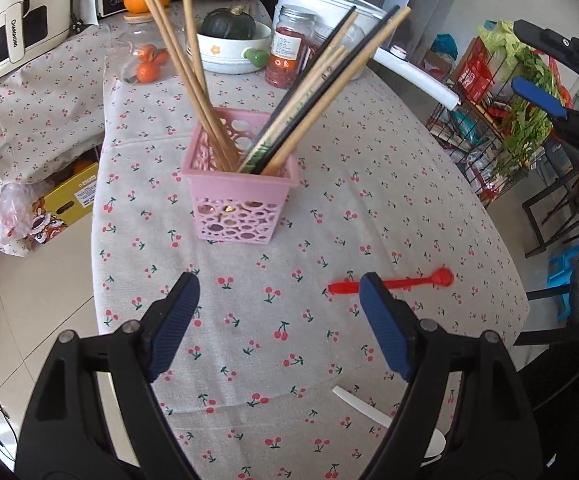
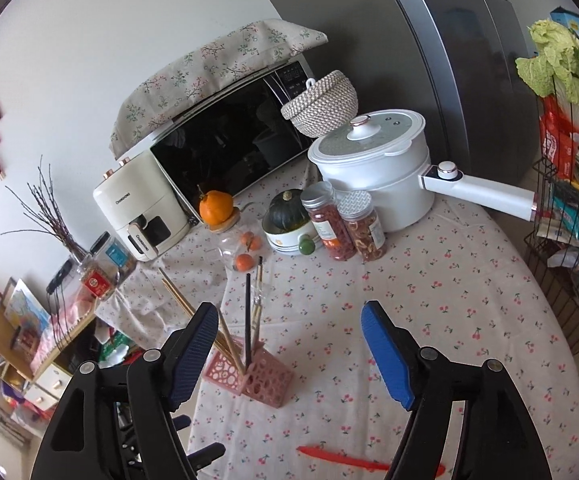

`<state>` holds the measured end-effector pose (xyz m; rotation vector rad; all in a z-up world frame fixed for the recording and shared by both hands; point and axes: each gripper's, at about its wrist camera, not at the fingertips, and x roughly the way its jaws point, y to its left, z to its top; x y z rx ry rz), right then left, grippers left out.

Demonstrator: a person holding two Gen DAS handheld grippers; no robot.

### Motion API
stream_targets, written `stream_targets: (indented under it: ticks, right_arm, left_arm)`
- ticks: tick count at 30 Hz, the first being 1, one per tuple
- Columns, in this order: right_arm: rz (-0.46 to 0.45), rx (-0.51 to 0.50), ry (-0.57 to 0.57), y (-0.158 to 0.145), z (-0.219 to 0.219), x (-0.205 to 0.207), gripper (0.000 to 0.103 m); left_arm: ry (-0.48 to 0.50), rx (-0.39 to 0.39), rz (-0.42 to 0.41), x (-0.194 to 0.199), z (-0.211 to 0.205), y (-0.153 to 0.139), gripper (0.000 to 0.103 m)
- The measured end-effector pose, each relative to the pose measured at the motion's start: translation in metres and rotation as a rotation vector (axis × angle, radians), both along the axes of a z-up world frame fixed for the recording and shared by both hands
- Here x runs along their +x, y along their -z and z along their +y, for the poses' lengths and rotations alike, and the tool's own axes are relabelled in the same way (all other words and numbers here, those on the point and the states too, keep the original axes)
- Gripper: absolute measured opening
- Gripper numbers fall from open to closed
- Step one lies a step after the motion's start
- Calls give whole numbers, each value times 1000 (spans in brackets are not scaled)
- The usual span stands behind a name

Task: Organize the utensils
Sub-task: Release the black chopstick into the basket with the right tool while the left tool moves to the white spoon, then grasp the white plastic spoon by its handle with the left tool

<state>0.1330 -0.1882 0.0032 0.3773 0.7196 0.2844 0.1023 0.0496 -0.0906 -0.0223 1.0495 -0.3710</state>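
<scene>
Nearest, left gripper (image 1: 279, 292) hanging released over the cherry-print tablecloth (image 1: 369, 208), jaws wide with nothing between them; white spoon (image 1: 369, 408) lying just under its right finger, nearer than the pink holder (image 1: 238, 184); red spoon (image 1: 405, 281) flat on the cloth, on the near right of the holder, partly behind that finger. Right gripper (image 2: 291, 320) likewise released, empty, above and to the right of the holder. Wooden and black chopsticks (image 1: 309, 92) standing tilted inside the holder. Beyond the holder, two jars (image 2: 343, 220), a bowl with a dark squash (image 1: 229, 24), a white pot (image 2: 373, 168)
</scene>
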Motion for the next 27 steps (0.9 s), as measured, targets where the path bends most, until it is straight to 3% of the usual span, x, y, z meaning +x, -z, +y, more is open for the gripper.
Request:
stream_targets:
  ticks: [6,11,14,17,19,20,24,27]
  right_arm:
    - [159,-99,-4,29,-28,-20,77]
    - [239,-166,-14,56,-46,-34,78]
    - [281,-201,-41,69,-48,-38,78]
    - [319,-233,-90,81,-41,-41,80]
    - [342,-259,-127,89,-34,-43,80]
    - [353,-271,-145,92,-31,-44,80]
    - [371,-320,-200,101,-19,-51,80]
    - [374,-350,-223,107,-13,-55,80]
  left_arm:
    - [97,39,143,-9,-31,29,82]
    - [110,-1,266,-29,-38,44,81]
    - [111,2,330,-42,-42,54,72]
    - [107,8,398,-53,-45,64,57]
    - [110,4,431,-61,-46,70,41]
    - [111,6,442,-65,-47,72,39]
    - [88,29,413,-74,-49,69,37]
    - [78,84,367,-77,-55,70,24]
